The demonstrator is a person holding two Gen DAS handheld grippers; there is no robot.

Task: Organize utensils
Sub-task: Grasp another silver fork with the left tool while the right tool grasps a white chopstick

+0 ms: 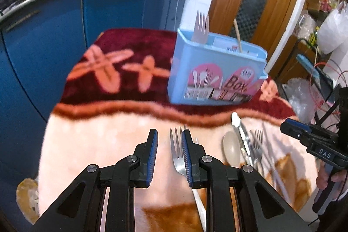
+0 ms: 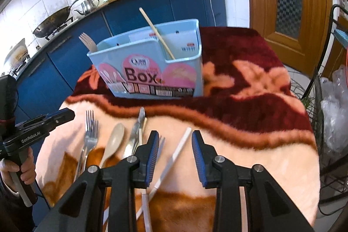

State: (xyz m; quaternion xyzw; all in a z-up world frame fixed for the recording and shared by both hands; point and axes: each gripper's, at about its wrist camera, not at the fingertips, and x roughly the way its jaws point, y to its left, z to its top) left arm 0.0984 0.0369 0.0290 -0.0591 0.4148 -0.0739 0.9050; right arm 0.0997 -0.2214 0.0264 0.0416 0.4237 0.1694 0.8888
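A round table (image 2: 250, 158) is draped in a plush blanket (image 2: 250, 84), peach at the near edge and dark red with peach flowers toward the far edge. Two hand-held tools hang over the near edge, one in each hand.

The left tool (image 1: 168, 158) has its two blue-padded jaws part-way apart with nothing gripped; a metal fork (image 1: 176, 152) lies on the blanket beneath, just inside its right jaw. The right tool (image 2: 175, 158) is likewise part open and empty, with a white chopstick (image 2: 174, 158) lying slantwise on the blanket under the gap.

Loose utensils lie side by side near the near edge, counted left to right in the right wrist view: two metal forks stacked together (image 2: 90, 134), one beige spoon (image 2: 113, 143), one metal knife or tongs (image 2: 136, 132) that is too blurred to tell apart, another small fork (image 2: 161, 145) part hidden behind the right tool's left jaw, and at least two white chopsticks.

Toward the far edge stands one pale blue plastic utensil box (image 2: 152, 71), upright, with divided compartments. Its pink and white label reads "Box" in large dark letters; the smaller print is unreadable. One wooden fork (image 2: 88, 42) stands at its left end and one wooden chopstick (image 2: 156, 33) leans in its right part.

The left tool's body reads "GenRobot.AI"; the right tool's reads "DAS".
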